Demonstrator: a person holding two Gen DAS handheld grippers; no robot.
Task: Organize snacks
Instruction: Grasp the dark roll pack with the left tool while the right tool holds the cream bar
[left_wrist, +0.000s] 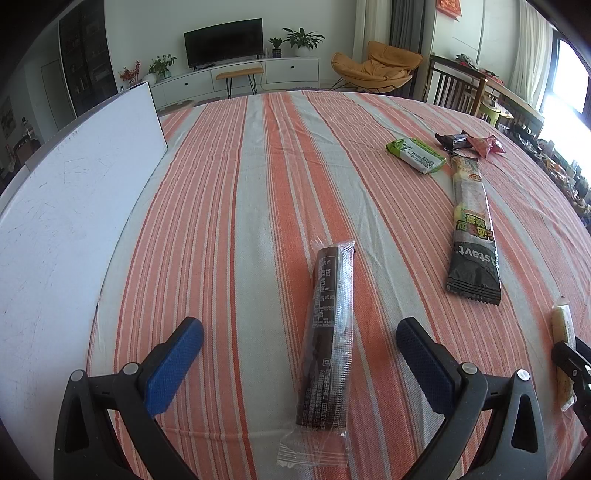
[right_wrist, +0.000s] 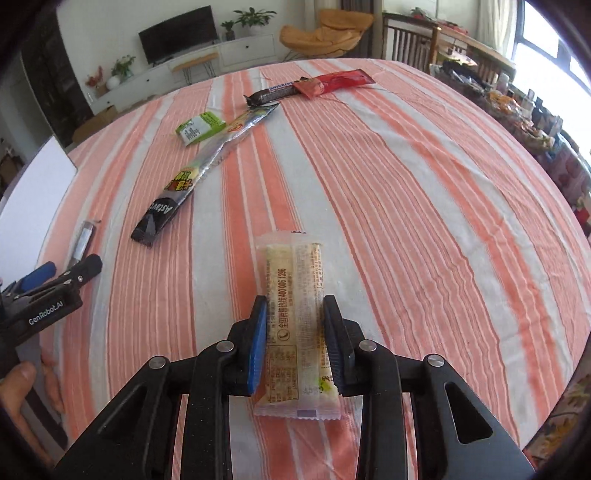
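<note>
My right gripper (right_wrist: 295, 325) has its blue-padded fingers (right_wrist: 257, 343) clamped on a pale yellow snack bar (right_wrist: 295, 317) in a clear wrapper, pressing its two long sides; the bar points away from me and sits just over the striped cloth (right_wrist: 406, 221) that covers the worktop. My left gripper (left_wrist: 299, 354) has its fingers (left_wrist: 173, 369) wide apart, one on each side of a dark chocolate-coloured bar (left_wrist: 328, 332) in a clear wrapper that lies flat on the cloth; neither pad touches it. Further out, between my two grippers, a long black and yellow packet (right_wrist: 192, 177) lies at a slant. Its far end rests just beside a small green and white packet (right_wrist: 199, 127). Beyond these, near the far edge of the worktop, a dark brown bar (right_wrist: 273, 92) lies end to end with a red wrapper (right_wrist: 332, 83), the two touching. A white board (left_wrist: 74, 206) covers the left side of the worktop, next to the cloth. A fingertip (right_wrist: 18, 376) of my left hand shows at the lower left edge of the right wrist view.
</note>
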